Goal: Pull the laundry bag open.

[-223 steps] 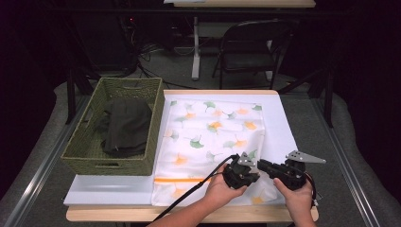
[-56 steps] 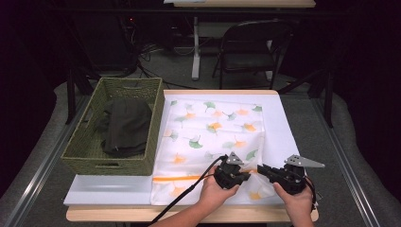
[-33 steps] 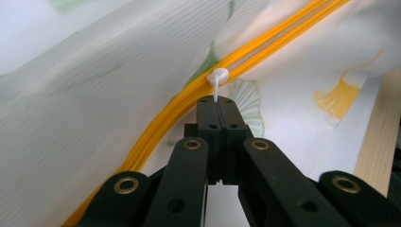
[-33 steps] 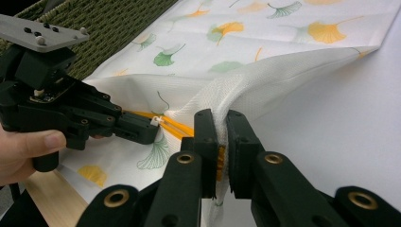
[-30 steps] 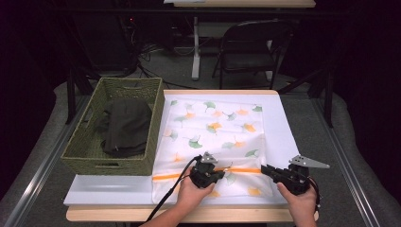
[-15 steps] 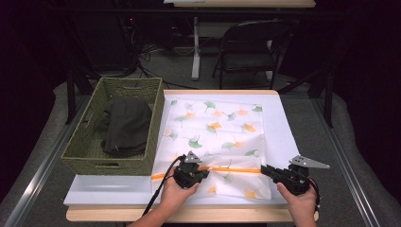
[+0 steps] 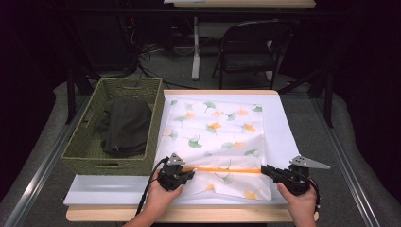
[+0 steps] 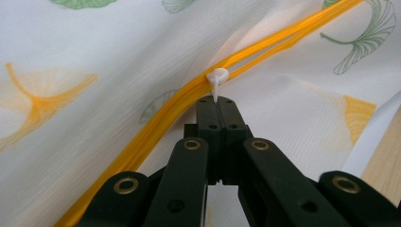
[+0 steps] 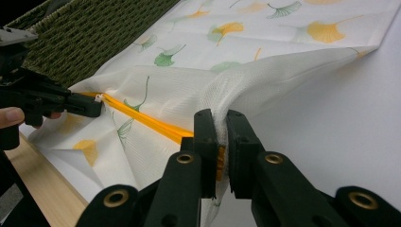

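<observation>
Zipper being drawn leftward along the near part of the mesh laundry bag (image 7: 215,137), which lies flat on the bench (image 7: 283,118) just right of the wicker basket (image 7: 85,156). Left tool (image 7: 187,174) now at the bag's near-left edge, well left of its spot a second ago near the middle; jaws pinched tight on the white zipper pull (image 8: 217,78). Right tool (image 7: 265,170) unmoved at the bag's near-right edge, clamped narrow on a bunched fold of fabric beside the orange zipper (image 7: 222,169), anchoring it. Orange line stretched straight between both tools. Judged from that: slide nearly at the end of its track, zipper run almost complete. Cannot tell whether opening or closing.
</observation>
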`<state>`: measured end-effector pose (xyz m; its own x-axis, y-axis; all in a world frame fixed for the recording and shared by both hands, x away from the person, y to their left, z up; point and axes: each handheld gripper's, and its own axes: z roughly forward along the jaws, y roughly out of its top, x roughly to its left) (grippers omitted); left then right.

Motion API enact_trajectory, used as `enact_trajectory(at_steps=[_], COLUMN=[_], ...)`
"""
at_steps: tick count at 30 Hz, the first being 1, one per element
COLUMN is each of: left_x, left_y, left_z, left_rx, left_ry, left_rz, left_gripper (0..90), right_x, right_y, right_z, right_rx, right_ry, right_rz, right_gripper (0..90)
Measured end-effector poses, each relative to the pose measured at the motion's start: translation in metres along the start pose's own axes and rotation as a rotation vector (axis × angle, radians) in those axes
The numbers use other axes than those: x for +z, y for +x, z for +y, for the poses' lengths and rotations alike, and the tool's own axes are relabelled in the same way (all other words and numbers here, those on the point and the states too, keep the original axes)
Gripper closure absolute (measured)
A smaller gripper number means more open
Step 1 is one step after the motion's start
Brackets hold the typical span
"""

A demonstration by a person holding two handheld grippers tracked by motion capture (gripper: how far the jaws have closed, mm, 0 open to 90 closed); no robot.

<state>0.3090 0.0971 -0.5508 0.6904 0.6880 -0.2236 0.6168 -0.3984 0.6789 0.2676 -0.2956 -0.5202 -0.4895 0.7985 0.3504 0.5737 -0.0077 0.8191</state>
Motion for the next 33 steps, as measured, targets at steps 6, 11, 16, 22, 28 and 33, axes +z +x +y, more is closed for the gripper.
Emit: enact_trajectory(at_steps=[6, 11, 16, 22, 28, 33], left_x=[-0.008, -0.015, -0.019, -0.02, -0.022, -0.026], left_y=[0.004, 0.005, 0.004, 0.004, 0.002, 0.006], left_z=[-0.006, -0.008, -0.009, -0.011, -0.013, -0.014], left_rx=[-0.008, 0.003, 0.023, 0.013, 0.008, -0.011], left_ry=[-0.006, -0.004, 0.0, -0.003, -0.007, -0.01], left_rz=[0.005, 0.017, 0.02, 0.011, 0.008, 0.022], left_gripper=[90.0, 90.0, 90.0, 90.0, 90.0, 90.0], right_x=[0.001, 0.0, 0.0, -0.001, -0.001, -0.001], right_y=[0.0, -0.001, -0.002, -0.002, -0.003, -0.003], right_z=[-0.001, -0.001, -0.002, -0.001, -0.001, -0.001], right_rx=[0.003, 0.018, 0.022, 0.026, 0.024, 0.024], right_ry=[-0.005, -0.018, -0.023, -0.027, -0.025, -0.028], right_rz=[0.003, 0.006, 0.011, 0.006, 0.002, 0.001], right_gripper=[83.8, 83.7, 83.7, 83.8, 83.9, 83.9])
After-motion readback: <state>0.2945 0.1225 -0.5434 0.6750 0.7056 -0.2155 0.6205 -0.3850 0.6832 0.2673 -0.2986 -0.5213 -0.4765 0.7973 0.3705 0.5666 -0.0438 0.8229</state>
